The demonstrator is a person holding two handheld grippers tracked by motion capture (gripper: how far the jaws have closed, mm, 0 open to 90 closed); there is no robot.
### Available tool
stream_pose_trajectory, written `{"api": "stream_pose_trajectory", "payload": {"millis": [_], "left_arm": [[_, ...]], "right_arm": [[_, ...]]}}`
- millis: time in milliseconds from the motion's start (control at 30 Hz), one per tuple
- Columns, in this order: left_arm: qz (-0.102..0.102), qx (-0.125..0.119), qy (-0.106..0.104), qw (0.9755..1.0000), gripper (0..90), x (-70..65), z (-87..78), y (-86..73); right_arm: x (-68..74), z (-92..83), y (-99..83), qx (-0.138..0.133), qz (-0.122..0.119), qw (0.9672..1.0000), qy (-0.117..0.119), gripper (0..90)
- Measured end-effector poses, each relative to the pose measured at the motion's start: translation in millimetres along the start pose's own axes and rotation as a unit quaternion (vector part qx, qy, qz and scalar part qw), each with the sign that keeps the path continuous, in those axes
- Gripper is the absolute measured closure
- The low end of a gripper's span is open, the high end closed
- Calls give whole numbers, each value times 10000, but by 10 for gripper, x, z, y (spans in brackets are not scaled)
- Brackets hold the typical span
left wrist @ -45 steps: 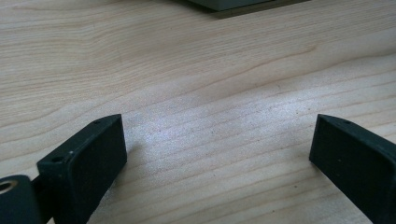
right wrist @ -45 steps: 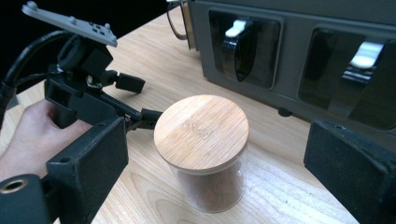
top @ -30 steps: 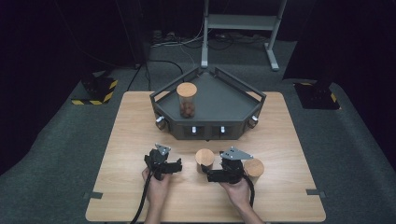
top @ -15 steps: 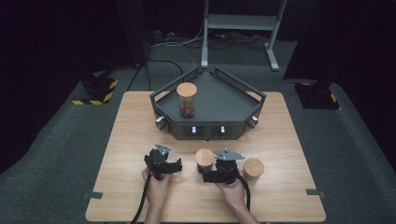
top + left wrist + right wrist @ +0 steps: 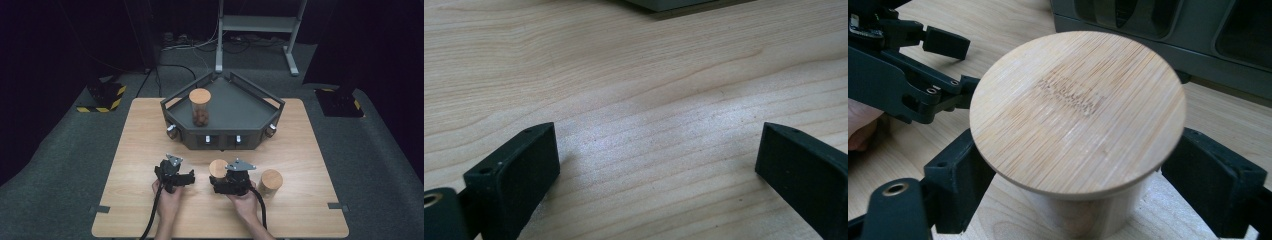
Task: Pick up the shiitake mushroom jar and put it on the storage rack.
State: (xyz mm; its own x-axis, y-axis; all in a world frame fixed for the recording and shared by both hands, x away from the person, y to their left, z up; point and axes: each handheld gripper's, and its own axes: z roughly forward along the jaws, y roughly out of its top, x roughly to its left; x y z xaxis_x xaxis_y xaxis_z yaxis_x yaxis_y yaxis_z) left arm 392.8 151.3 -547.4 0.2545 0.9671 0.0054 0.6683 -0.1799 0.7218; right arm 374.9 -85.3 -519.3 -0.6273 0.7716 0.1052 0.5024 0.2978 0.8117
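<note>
Straddling the jar (image 5: 1075, 125) with my right gripper (image 5: 231, 181) at the moment, jaws spread wide on either side of the body under its bamboo lid (image 5: 1078, 110), and I can't tell from my gripper's own view whether the pads are touching it yet. The jar is sitting near the front edge of the table (image 5: 140, 140), a bit right of the middle. My left gripper (image 5: 175, 175) is resting just beside it toward the left, jaws wide apart with nothing but bare wood between them.

What's worrying me: the lid is overhanging the jar body, so if I'm closing too high I'm probably pinching the lid rim instead of the body, and it could pop off or the whole thing could tip. The body also looks smooth and round, so an off-centre squeeze might let it squirt out sideways.

Other stuff around: a second jar (image 5: 271, 181) is standing just beside my right hand, toward the right edge, easy to knock with my wrist. My left gripper is close enough that the two could bump. Past all that, the grey angular tray (image 5: 235, 107) is sitting toward the back edge with a jar of something brown (image 5: 200, 106) on it.
</note>
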Motion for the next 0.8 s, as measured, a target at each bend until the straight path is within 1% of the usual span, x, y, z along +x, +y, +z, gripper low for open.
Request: {"api": "stream_pose_trajectory", "payload": {"millis": [133, 200, 367, 533, 567, 800], "left_arm": [[1, -1, -1, 10000, 40, 0, 0, 0], [0, -1, -1, 10000, 40, 0, 0, 0], [1, 0, -1, 10000, 40, 0, 0, 0], [3, -1, -2, 10000, 40, 0, 0, 0], [1, -2, -1, 10000, 40, 0, 0, 0], [1, 0, -1, 10000, 40, 0, 0, 0]], "right_arm": [[3, 23, -5, 7, -8, 10000, -86, 173], [1, 24, -11, -28, 22, 10000, -88, 186], [22, 30, -42, -95, -32, 9999, -126, 224], [33, 34, -50, -107, -103, 9998, -162, 236], [43, 30, -55, -130, -160, 9996, -200, 242], [55, 25, -56, -148, -280, 9992, -261, 250]]}}
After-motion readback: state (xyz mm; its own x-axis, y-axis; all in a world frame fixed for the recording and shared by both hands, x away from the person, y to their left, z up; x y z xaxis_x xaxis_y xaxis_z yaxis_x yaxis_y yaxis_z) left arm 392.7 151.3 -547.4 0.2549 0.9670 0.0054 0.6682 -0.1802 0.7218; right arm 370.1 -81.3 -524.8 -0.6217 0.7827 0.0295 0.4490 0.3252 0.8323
